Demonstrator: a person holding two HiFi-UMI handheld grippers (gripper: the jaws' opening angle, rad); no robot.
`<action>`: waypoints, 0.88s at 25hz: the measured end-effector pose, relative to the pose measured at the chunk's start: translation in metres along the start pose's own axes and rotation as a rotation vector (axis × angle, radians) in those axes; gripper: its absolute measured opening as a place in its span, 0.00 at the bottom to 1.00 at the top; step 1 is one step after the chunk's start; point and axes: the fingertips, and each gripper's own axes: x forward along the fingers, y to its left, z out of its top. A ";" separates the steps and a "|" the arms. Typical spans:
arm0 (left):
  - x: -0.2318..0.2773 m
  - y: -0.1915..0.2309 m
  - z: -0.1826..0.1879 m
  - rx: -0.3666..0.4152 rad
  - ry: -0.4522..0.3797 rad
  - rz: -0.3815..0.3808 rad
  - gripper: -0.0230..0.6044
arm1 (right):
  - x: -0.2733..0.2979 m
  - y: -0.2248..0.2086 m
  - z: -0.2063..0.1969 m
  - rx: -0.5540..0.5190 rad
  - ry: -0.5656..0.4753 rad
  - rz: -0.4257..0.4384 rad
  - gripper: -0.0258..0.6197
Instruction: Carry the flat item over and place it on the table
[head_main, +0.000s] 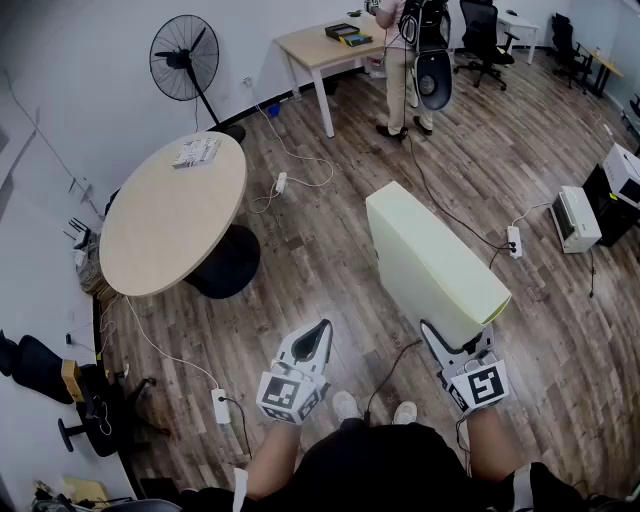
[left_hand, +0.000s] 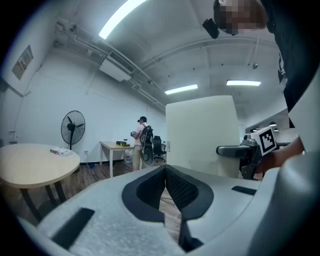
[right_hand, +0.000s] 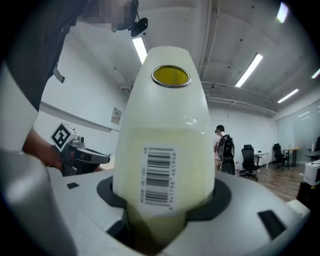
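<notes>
The flat item (head_main: 432, 258) is a pale yellow-white slab with a barcode label on its edge. It is held upright and tilted above the wood floor, with my right gripper (head_main: 457, 342) shut on its lower end. In the right gripper view the slab (right_hand: 165, 130) fills the middle, wedged between the jaws (right_hand: 162, 212). My left gripper (head_main: 318, 335) hangs to the left of it, shut with nothing in it; its pads meet in the left gripper view (left_hand: 167, 187), where the slab (left_hand: 202, 132) stands to the right. The round beige table (head_main: 165, 225) lies ahead on the left.
A booklet (head_main: 196, 152) lies on the round table's far edge. A standing fan (head_main: 185, 57), a rectangular desk (head_main: 315, 48) and a person with a backpack (head_main: 408, 60) are beyond. Cables and power strips (head_main: 221, 405) cross the floor; white machines (head_main: 576, 218) sit on the right.
</notes>
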 end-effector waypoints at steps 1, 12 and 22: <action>0.002 -0.003 -0.004 -0.009 0.019 0.011 0.05 | -0.002 -0.007 0.001 0.001 -0.002 -0.008 0.48; 0.007 -0.019 -0.004 0.006 0.022 0.023 0.05 | -0.015 -0.024 0.008 -0.016 -0.015 -0.012 0.49; -0.021 0.032 -0.003 -0.017 0.002 0.060 0.05 | 0.029 0.018 0.028 0.040 -0.081 0.054 0.50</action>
